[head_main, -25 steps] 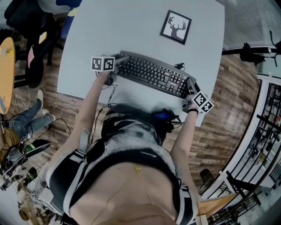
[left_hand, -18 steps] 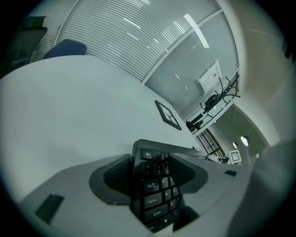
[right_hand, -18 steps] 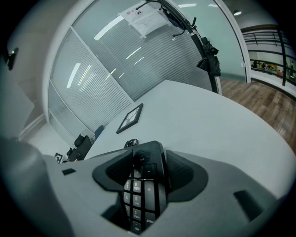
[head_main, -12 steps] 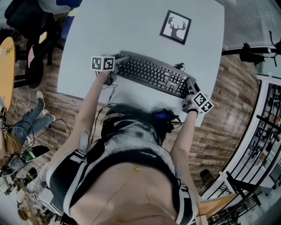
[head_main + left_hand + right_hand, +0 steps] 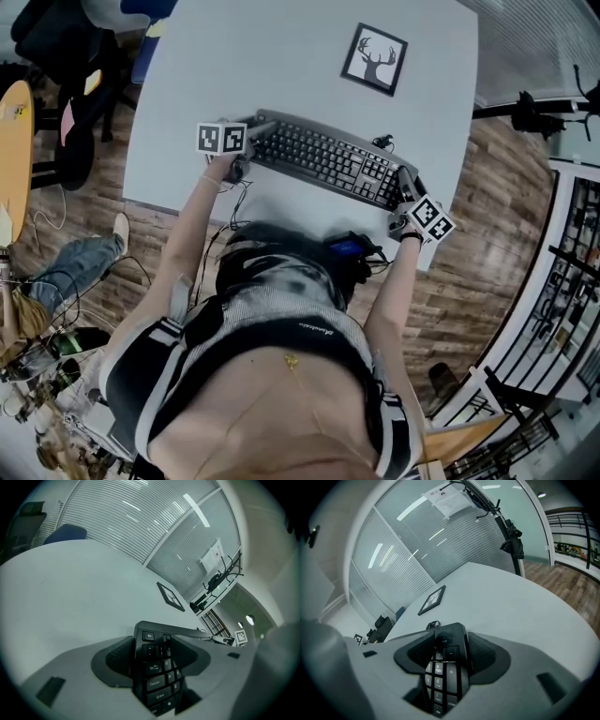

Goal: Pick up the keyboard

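The long black plastic keyboard (image 5: 328,157) lies on the pale grey surface (image 5: 262,56) between the left tongs (image 5: 258,126), pinching its Esc end, and the right tongs (image 5: 407,180), pinching its number-pad end, so raising one side first, or drawing the tongs apart, would likely slip an end free.

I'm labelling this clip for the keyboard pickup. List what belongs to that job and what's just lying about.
Part of the job:
- keyboard
- left claw, closed on its Esc end
- right claw, closed on its number-pad end

Just lying about:
- framed deer picture, farther back on the white table, not touching the keyboard
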